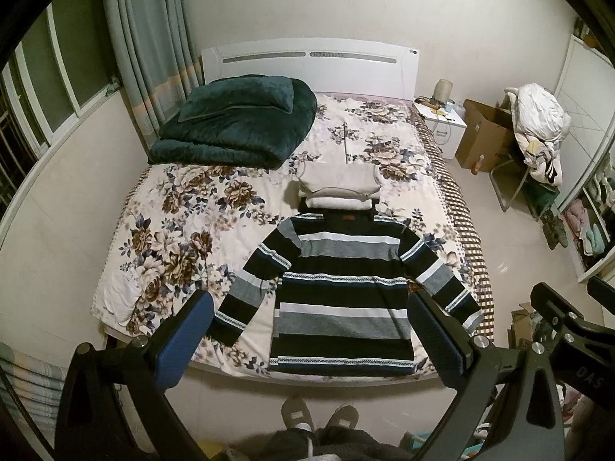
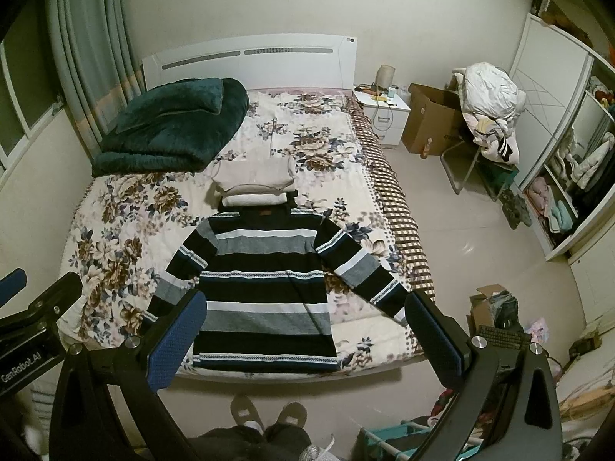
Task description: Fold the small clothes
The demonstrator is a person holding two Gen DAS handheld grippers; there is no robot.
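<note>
A black, grey and white striped sweater [image 1: 338, 292] lies flat on the floral bed [image 1: 184, 238], sleeves spread, hem toward the near edge; it also shows in the right wrist view [image 2: 265, 288]. Just behind its collar sits a stack of folded cream clothes [image 1: 338, 188], seen too in the right wrist view [image 2: 253, 184]. My left gripper [image 1: 311, 330] is open and empty, held high above the near bed edge. My right gripper [image 2: 307, 330] is open and empty too, beside it on the right.
A folded dark green blanket [image 1: 238, 119] lies at the bed's head, left. A nightstand [image 2: 380, 111], a cardboard box [image 2: 430, 119] and a chair piled with laundry [image 2: 488, 107] stand right of the bed. A wardrobe [image 2: 569, 146] fills the right wall. My feet [image 1: 319, 415] are at the bed's foot.
</note>
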